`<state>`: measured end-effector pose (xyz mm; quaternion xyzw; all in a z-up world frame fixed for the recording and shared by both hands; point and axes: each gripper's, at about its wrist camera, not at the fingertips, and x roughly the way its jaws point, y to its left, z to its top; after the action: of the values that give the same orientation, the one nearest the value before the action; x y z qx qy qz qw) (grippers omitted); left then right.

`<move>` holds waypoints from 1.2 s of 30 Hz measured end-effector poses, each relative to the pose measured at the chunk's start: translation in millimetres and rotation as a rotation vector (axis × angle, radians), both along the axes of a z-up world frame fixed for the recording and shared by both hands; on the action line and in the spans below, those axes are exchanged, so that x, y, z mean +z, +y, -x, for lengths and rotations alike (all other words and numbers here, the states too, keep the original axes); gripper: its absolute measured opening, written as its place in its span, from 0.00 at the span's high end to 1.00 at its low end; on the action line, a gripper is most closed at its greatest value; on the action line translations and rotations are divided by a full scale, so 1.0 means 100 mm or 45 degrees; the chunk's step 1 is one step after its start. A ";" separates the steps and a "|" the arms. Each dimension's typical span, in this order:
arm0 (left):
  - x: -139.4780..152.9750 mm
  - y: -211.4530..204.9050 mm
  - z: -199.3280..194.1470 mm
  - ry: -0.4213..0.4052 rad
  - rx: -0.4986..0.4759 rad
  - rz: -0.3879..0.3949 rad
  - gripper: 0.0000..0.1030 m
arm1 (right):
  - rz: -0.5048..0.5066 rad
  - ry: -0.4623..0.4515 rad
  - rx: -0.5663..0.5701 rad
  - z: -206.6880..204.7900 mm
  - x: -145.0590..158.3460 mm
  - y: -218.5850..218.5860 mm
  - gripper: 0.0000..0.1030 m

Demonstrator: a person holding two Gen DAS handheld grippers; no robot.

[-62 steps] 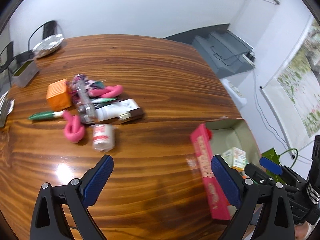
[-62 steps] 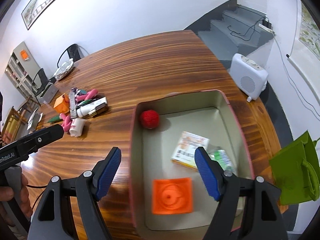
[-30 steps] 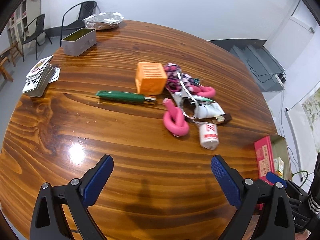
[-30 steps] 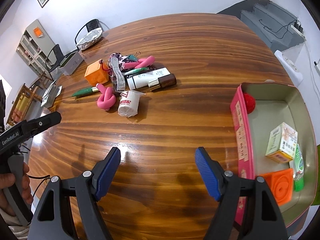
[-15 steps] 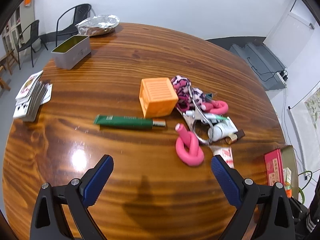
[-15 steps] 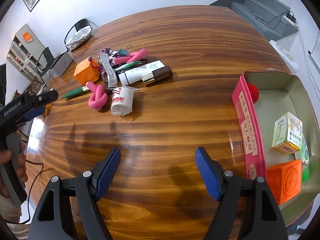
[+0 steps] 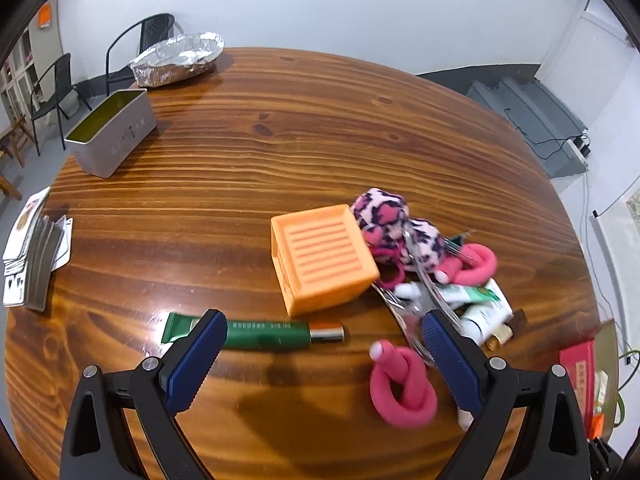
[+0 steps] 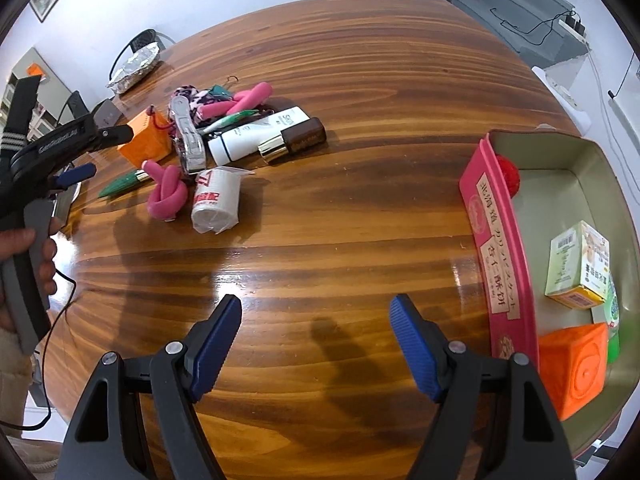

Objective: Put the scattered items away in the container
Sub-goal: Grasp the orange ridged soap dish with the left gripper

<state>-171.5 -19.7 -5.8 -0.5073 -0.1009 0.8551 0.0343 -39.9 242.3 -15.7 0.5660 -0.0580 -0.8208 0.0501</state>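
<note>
Hovering over the table, left gripper and right gripper both spread, empty. Container holds several items (cube, carton, ball); pile farther out not yet cleared.

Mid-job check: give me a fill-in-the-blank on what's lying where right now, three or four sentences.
1. The pink-walled container already holds an orange cube, a carton and a ____ ball.
2. Both grippers, left and right, hold ____.
3. The green tube lies nearest the ____ gripper.
4. The pink foam roller is twisted into a ____.

Missing words: red; nothing; left; knot
</note>
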 end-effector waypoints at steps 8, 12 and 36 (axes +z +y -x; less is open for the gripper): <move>-0.23 -0.05 0.29 -0.032 0.018 0.015 0.03 | -0.023 -0.038 0.013 0.10 -0.09 -0.07 0.22; -0.29 -0.15 0.34 -0.029 0.031 -0.013 0.03 | -0.037 -0.046 0.017 0.13 -0.11 -0.10 0.22; -0.44 -0.27 0.44 -0.011 0.008 0.129 0.11 | -0.034 -0.056 0.049 0.27 -0.16 -0.19 0.22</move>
<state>-215.0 -47.0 -49.7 -0.5119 -0.0590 0.8570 0.0054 -66.6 223.2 -31.6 0.5855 -0.0372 -0.8078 0.0569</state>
